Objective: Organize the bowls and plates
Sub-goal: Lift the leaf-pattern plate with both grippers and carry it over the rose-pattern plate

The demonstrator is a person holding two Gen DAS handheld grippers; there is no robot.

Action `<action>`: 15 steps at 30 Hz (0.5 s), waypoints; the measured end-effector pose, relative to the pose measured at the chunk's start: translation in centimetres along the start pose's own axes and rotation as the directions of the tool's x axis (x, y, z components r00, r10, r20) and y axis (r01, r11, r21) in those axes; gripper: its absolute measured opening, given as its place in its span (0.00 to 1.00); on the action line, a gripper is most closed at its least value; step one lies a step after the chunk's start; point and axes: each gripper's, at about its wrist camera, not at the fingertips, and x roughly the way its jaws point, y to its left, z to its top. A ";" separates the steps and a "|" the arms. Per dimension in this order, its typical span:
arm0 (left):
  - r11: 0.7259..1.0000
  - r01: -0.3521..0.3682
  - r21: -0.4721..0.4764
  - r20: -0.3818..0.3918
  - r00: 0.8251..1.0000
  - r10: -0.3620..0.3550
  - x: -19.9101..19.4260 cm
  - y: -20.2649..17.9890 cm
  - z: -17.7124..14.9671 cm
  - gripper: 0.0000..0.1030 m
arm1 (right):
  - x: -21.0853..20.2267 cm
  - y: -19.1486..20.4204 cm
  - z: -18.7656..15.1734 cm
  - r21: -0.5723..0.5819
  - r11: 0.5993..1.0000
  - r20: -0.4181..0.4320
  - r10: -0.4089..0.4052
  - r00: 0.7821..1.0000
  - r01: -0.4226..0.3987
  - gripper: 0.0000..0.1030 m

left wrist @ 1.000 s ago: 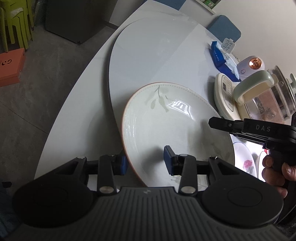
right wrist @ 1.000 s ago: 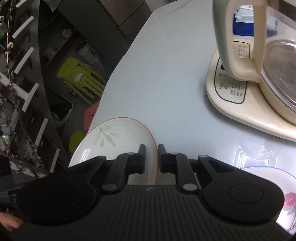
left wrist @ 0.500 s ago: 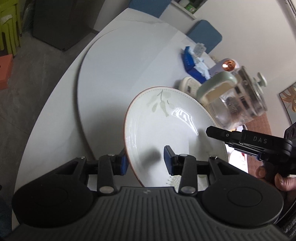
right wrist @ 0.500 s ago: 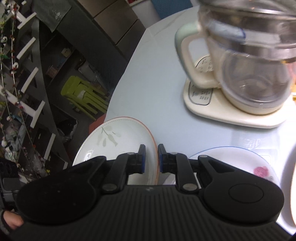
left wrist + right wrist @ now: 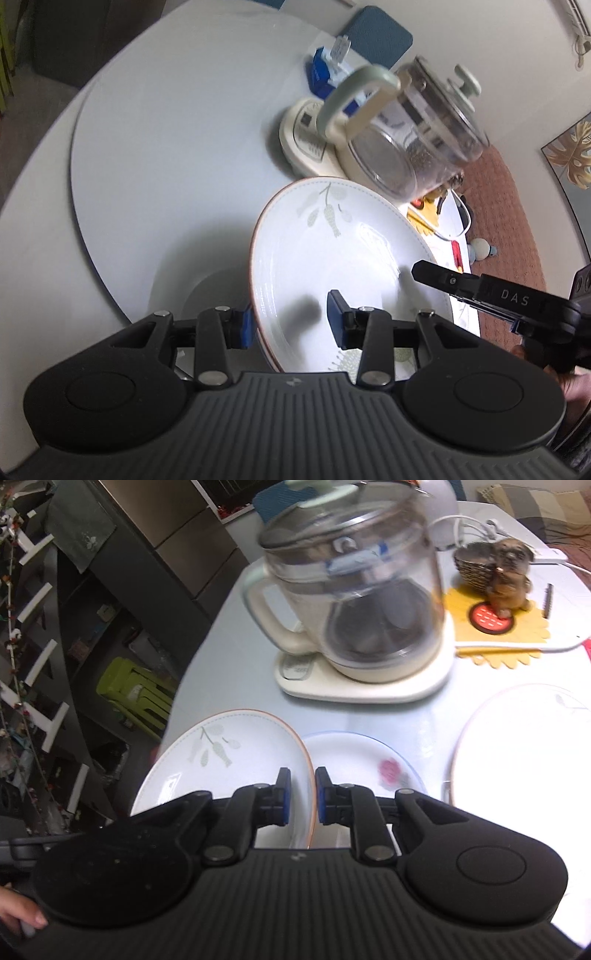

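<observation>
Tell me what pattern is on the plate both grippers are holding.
White plate with pale grey-green leaf sprigs and a thin orange-brown rim, clearest in the left wrist view.

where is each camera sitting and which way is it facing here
Left wrist: on the left gripper, angled down over the white table; the leaf-pattern plate is held, the right gripper and a hand enter from the right.
Right wrist: on the right gripper, angled down toward the glass kettle, rose plate and dog figurine; fingers show lower left.
Shared: the held plate, kettle and table.
</observation>
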 end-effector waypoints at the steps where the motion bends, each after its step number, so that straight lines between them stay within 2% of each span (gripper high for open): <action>1: 1.000 -0.006 -0.002 -0.010 1.000 0.006 0.5 -0.3 -0.4 0.43 | 0.0 -0.6 -0.4 0.003 1.000 -0.003 -0.009 1.000 0.009 0.17; 8: 0.997 -0.079 0.024 -0.065 0.995 0.080 3.5 -1.1 -1.8 0.43 | 1.4 -3.5 -2.0 0.032 0.999 -0.038 -0.009 0.999 0.010 0.17; 15: 0.989 -0.135 0.062 -0.073 0.988 0.139 5.4 -2.0 -1.4 0.43 | 3.0 -5.0 -2.5 0.072 0.997 -0.032 -0.001 0.999 0.004 0.17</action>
